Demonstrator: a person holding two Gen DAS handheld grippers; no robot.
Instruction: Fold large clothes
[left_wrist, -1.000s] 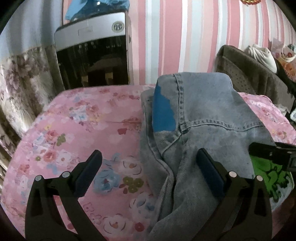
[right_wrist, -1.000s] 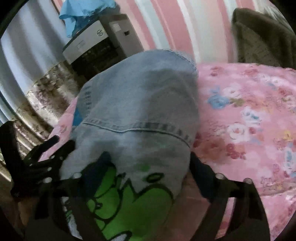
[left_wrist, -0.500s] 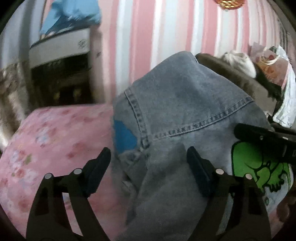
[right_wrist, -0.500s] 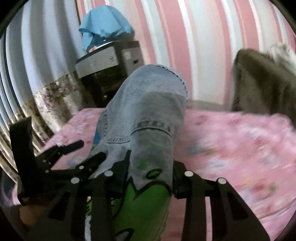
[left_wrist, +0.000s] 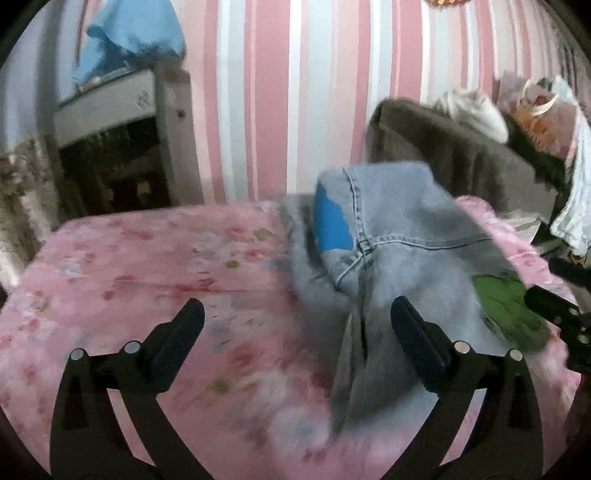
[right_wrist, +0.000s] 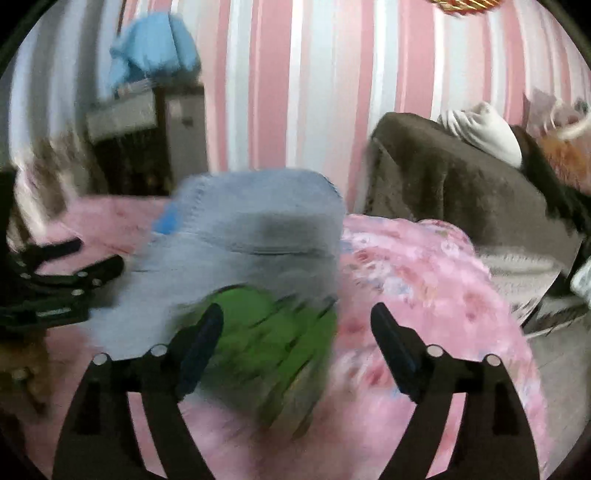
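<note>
One pair of jeans (left_wrist: 402, 251) lies folded in a thick bundle on the pink floral bed (left_wrist: 147, 266), toward its right half in the left wrist view. Its long axis runs from the near edge of the bed away toward the striped wall (left_wrist: 295, 92), with the far end bunched up near the wall and the near end trailing toward the cameras. One blue patch (left_wrist: 330, 227) shows on its left side and one green print (left_wrist: 506, 306) on its near right part.

The left gripper (left_wrist: 295, 332) is spread wide and holds nothing; its right finger overlaps the near denim in the picture, though contact cannot be told.

The right gripper (right_wrist: 297, 336) is also spread wide and empty, over the green print (right_wrist: 266, 325) and the bedcover beside it. Both views are blurred.

One brown sofa (right_wrist: 461, 192) stands behind the bed on the right.
</note>
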